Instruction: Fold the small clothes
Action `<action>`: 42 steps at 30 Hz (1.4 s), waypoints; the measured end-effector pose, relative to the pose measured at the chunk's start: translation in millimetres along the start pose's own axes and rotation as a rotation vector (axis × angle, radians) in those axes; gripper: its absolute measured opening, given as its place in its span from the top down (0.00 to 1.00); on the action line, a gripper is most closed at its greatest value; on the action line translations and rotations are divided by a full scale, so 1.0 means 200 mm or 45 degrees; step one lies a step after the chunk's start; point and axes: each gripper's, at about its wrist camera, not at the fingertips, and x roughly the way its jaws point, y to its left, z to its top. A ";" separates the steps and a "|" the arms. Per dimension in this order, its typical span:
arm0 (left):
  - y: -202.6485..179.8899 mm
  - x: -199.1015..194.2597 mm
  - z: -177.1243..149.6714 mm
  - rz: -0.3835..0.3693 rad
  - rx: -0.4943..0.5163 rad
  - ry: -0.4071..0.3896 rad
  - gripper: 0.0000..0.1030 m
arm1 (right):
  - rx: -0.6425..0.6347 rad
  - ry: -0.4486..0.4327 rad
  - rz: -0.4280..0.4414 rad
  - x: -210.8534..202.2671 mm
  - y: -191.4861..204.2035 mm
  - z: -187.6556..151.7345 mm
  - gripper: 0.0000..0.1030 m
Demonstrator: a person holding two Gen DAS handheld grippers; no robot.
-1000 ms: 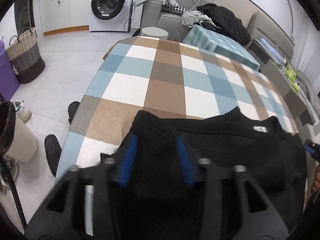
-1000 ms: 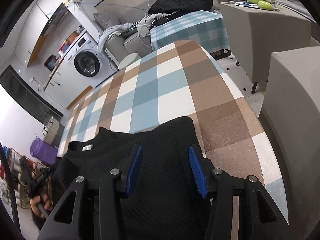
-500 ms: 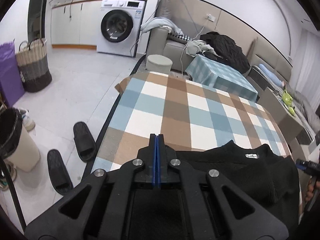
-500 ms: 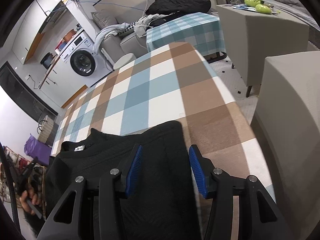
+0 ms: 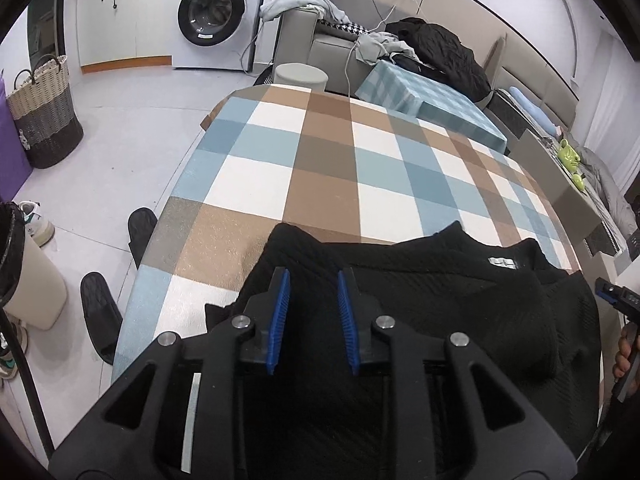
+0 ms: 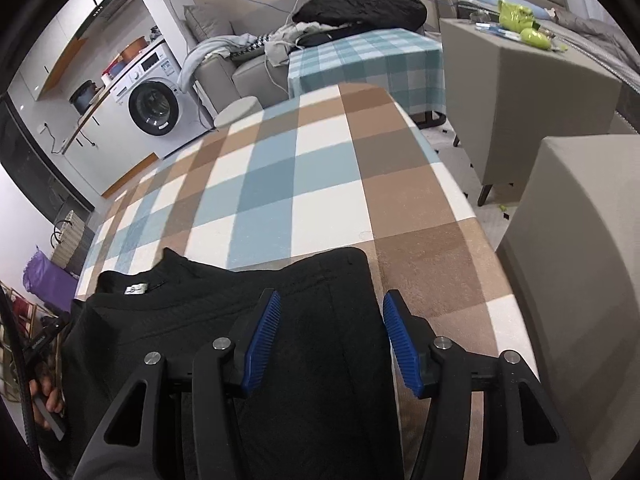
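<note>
— What are you counting on the worktop (image 5: 320, 168)?
— I'm counting one black garment (image 5: 460, 304), lying on the checked cloth, and one white label (image 5: 503, 262) at its neck.
— And on the floor?
— Two black slippers (image 5: 100, 320) are lying beside the worktop, and one woven basket (image 5: 44, 120) is standing further off.
— Any machines?
— I'm seeing one washing machine (image 5: 216, 12), plus two tongs: left tongs (image 5: 312, 316), right tongs (image 6: 332, 340).

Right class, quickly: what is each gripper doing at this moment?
Left gripper: open, jaws just reopened, above the black garment, gripping nothing.
Right gripper: open, jaws just widened, over the garment, gripping nothing.
</note>
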 end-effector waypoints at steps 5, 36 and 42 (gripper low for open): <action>-0.01 -0.08 -0.02 -0.015 0.005 -0.030 0.59 | -0.088 -0.079 0.006 -0.21 0.05 -0.03 0.38; -0.09 0.10 -0.02 0.095 0.117 0.092 0.52 | -0.090 0.071 0.037 0.05 0.04 -0.04 0.36; -0.10 0.12 -0.02 0.103 0.123 0.094 0.52 | -0.078 0.066 0.034 0.06 0.03 -0.03 0.36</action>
